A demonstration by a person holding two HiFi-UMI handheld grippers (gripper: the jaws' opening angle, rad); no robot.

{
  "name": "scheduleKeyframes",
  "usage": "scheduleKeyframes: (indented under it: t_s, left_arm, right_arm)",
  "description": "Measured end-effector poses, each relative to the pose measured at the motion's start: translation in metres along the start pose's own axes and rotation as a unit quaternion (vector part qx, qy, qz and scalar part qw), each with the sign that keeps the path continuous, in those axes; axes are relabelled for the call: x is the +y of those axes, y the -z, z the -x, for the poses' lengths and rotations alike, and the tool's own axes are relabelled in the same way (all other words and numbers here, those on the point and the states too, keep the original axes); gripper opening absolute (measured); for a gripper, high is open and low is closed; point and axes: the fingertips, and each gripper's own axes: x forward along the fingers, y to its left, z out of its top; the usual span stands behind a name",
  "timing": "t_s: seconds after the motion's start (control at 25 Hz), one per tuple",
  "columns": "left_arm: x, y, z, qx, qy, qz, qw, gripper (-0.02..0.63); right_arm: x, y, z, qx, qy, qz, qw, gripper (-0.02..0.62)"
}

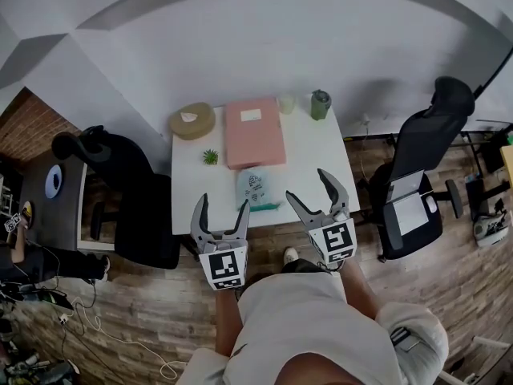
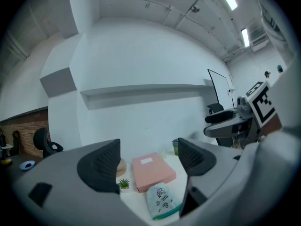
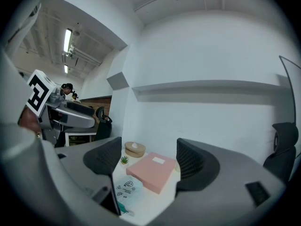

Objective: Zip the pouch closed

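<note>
A pale blue-grey pouch [image 1: 253,188] with dark print and a teal zip edge lies near the front edge of the white table [image 1: 313,159]. It also shows low in the left gripper view as the pouch [image 2: 161,201] and in the right gripper view as the pouch [image 3: 126,192]. My left gripper [image 1: 219,212] is held open off the table's front left, short of the pouch. My right gripper [image 1: 314,190] is open at the front right of the pouch, apart from it. Neither holds anything.
A pink box [image 1: 254,131] lies behind the pouch. A small green plant [image 1: 210,157], a tan round box [image 1: 192,121], a pale cup [image 1: 286,103] and a green cup [image 1: 321,104] stand on the table. Black office chairs [image 1: 128,191] [image 1: 421,167] flank it.
</note>
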Motion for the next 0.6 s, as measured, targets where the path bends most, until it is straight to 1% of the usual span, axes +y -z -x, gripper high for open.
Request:
scheduleKeyframes:
  t_s: [0.28, 0.44, 0.6]
  left_arm:
    - [-0.005, 0.003, -0.02, 0.013, -0.008, -0.003, 0.9999, 0.38]
    - [-0.003, 0.009, -0.034, 0.019, -0.005, 0.002, 0.9998, 0.38]
    - [0.0, 0.019, -0.051, 0.023, 0.007, 0.008, 0.9997, 0.379]
  right_arm:
    - [-0.016, 0.007, -0.021, 0.0, -0.015, -0.008, 1.0, 0.367]
    - [-0.024, 0.012, -0.035, 0.006, -0.009, -0.015, 1.0, 0.36]
    - [-0.03, 0.019, -0.049, 0.014, 0.002, -0.016, 1.0, 0.358]
